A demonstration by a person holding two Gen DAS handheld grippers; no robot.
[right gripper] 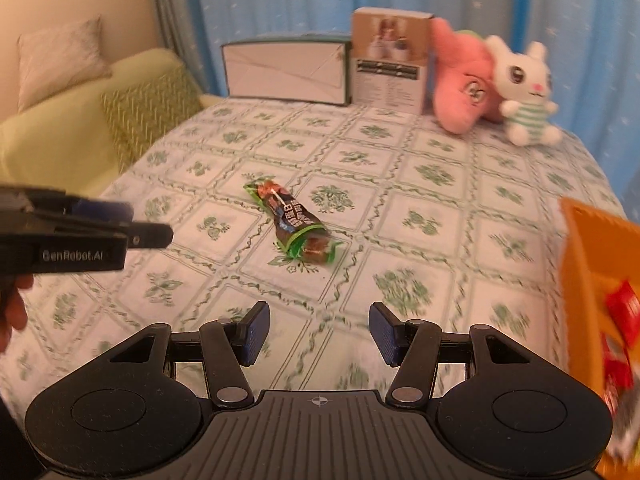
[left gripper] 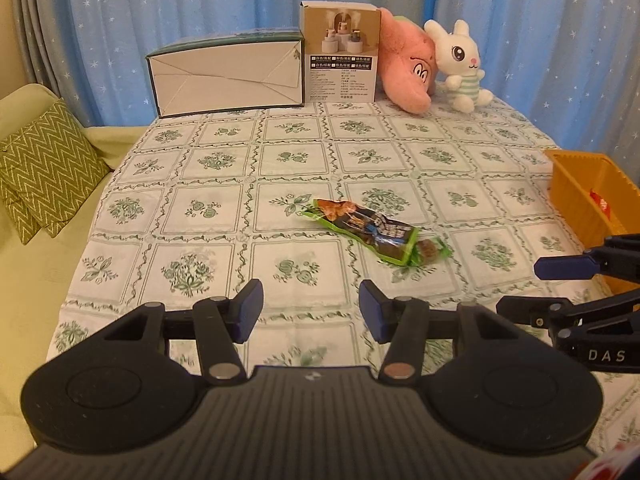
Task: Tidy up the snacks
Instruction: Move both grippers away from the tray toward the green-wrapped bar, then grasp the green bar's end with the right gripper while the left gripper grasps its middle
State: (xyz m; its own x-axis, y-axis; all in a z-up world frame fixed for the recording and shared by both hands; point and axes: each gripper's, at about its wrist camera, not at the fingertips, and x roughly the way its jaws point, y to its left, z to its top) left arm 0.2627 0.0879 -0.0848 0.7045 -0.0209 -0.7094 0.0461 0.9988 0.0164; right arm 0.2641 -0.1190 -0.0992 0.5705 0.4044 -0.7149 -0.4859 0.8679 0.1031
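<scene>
A green and dark snack packet [left gripper: 378,232] lies flat on the floral tablecloth near the table's middle; it also shows in the right wrist view [right gripper: 294,222]. My left gripper [left gripper: 311,312] is open and empty, hovering near the front edge, short of the packet. My right gripper [right gripper: 319,330] is open and empty, also short of the packet; it shows from the side in the left wrist view [left gripper: 532,286]. An orange basket [left gripper: 588,196] at the right edge holds a red snack packet [right gripper: 622,320]. The basket also shows in the right wrist view [right gripper: 580,264].
At the table's back stand a white and green box [left gripper: 228,76], a tan product box [left gripper: 340,56], a pink plush [left gripper: 408,68] and a white bunny plush [left gripper: 460,64]. A yellow-green sofa with a zigzag cushion [left gripper: 44,168] lies left of the table. Blue curtains hang behind.
</scene>
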